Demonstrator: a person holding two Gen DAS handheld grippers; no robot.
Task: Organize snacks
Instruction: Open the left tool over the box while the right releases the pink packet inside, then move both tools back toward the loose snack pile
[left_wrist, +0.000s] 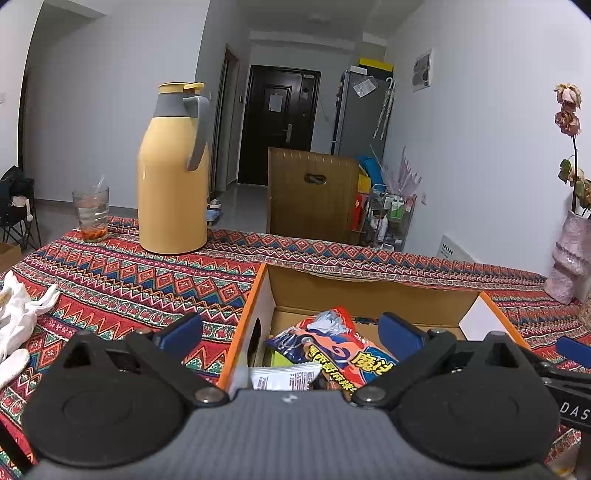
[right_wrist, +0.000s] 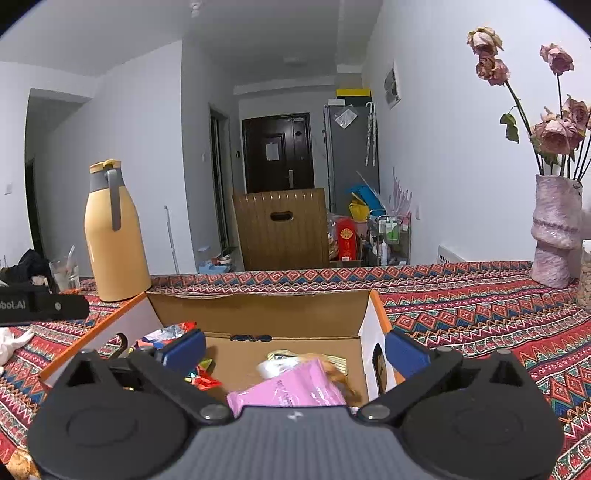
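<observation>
Cardboard box (left_wrist: 369, 295) of snack packets (left_wrist: 332, 350) under both wide-open grippers, left (left_wrist: 291, 332), right (right_wrist: 295, 349), nothing gripped

A woven, matt red patterned cloth (left_wrist: 122, 280) covers the desk. The open brown box (right_wrist: 258, 314) is matt corrugated cardboard. Inside lie a glossy orange-blue foil snack bag (left_wrist: 343, 350) and a pink packet (right_wrist: 291, 391), probably smooth plastic.

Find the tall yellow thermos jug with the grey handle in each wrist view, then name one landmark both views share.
Left wrist view: the tall yellow thermos jug stands left of centre on the patterned tablecloth, beside a drinking glass.
Right wrist view: it stands far left, behind the open cardboard box.
Shared landmark: the dark door down the hallway.
</observation>
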